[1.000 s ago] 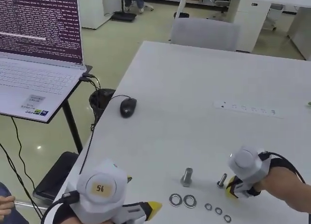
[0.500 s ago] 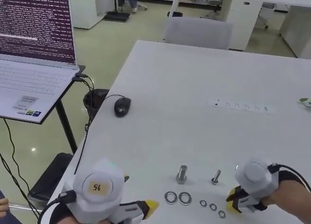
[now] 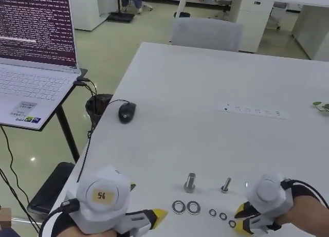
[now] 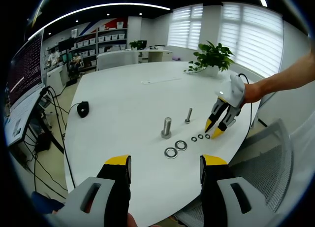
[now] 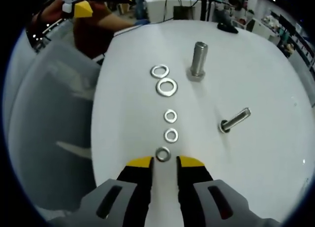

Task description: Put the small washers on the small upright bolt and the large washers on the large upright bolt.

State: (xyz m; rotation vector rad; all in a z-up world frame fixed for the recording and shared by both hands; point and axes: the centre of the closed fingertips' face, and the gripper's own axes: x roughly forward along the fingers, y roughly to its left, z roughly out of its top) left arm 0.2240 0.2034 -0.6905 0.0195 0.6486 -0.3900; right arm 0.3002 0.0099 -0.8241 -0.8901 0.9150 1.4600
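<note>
Two bolts stand upright on the white table [image 3: 205, 93]: a large bolt [image 3: 189, 182] [image 5: 198, 59] and a small bolt [image 3: 225, 184] [image 5: 235, 120]. In front of them lie two large washers [image 3: 186, 207] [image 5: 167, 87] and three small washers [image 3: 223, 216] [image 5: 171, 135] in a row. My right gripper [image 3: 240, 220] [image 5: 165, 163] is low over the table, its jaws a narrow gap apart, with the nearest small washer [image 5: 163, 154] lying just ahead of the tips. My left gripper [image 3: 157, 219] [image 4: 165, 163] hovers wide open at the near edge, holding nothing.
A black mouse [image 3: 126, 112] with its cable lies at the table's left side, and a white power strip [image 3: 252, 111] lies further back. A laptop [image 3: 31, 67] sits on a stand to the left. A grey chair [image 3: 205, 35] stands at the far edge.
My right gripper has moved from beside the small bolt back toward the near edge, down to the end of the small washer row. The left gripper has stayed put; the camera shifted.
</note>
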